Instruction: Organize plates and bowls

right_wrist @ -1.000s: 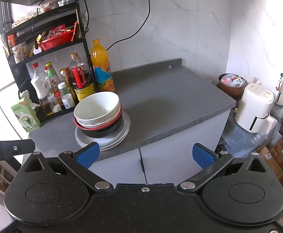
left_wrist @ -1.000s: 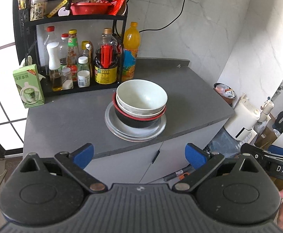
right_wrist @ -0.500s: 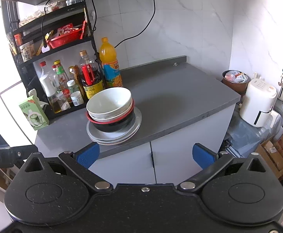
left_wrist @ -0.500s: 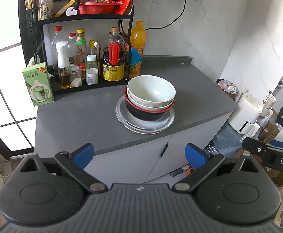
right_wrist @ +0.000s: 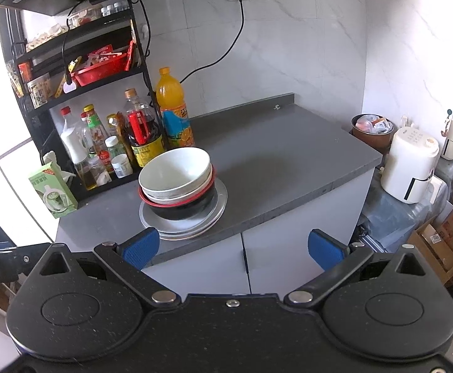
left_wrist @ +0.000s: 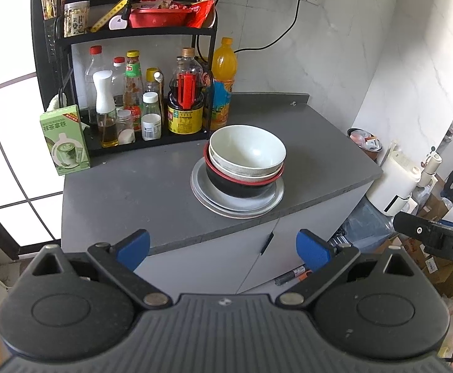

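On the grey countertop (left_wrist: 127, 199) (right_wrist: 276, 161) stands one stack: grey plates (left_wrist: 204, 199) (right_wrist: 220, 205) at the bottom, a black bowl with a red rim (left_wrist: 242, 186) (right_wrist: 189, 208) on them, and white bowls (left_wrist: 245, 152) (right_wrist: 173, 174) nested on top. My left gripper (left_wrist: 223, 248) hangs open in front of the counter's edge, well short of the stack, with nothing between its blue pads. My right gripper (right_wrist: 232, 247) is open too, empty, in front of the cabinet doors.
A black rack (left_wrist: 133, 34) (right_wrist: 80, 87) with sauce bottles and a red basket fills the counter's back left. An orange drink bottle (left_wrist: 224, 80) (right_wrist: 173, 108) and a green carton (left_wrist: 66, 140) (right_wrist: 52, 192) stand by it. A white appliance (right_wrist: 413, 164) and boxes sit right of the cabinet.
Both grippers have drawn back and away from the counter, so the stack looks smaller and farther. The stack itself has not moved. Both stay open.
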{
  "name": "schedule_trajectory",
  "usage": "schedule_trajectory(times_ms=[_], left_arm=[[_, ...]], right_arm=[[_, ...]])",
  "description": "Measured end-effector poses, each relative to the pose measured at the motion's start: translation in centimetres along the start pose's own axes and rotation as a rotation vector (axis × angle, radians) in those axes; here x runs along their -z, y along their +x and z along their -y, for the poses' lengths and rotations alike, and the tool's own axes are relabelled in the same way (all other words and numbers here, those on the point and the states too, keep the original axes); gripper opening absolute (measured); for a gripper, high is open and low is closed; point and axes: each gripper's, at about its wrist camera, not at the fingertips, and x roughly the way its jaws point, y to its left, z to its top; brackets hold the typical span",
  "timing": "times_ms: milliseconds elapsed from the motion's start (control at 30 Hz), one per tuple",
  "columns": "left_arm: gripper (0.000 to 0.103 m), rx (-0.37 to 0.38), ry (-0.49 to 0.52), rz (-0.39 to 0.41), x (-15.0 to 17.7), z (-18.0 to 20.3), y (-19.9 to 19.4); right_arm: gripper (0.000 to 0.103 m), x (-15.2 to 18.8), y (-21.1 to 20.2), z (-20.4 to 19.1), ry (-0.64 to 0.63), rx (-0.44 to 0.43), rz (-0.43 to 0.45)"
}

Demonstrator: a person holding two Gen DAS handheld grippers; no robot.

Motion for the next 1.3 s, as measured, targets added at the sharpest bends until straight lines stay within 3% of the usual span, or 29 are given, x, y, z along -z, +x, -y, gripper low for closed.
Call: schedule_trajectory(times_ms=[1300], left_arm=[[0.1,-0.015,0.009,-0.046,0.0,0.7,1.8]], right_arm=[[0.103,-0.5,1.1,0.1,-0.036,-0.009,-0.035]])
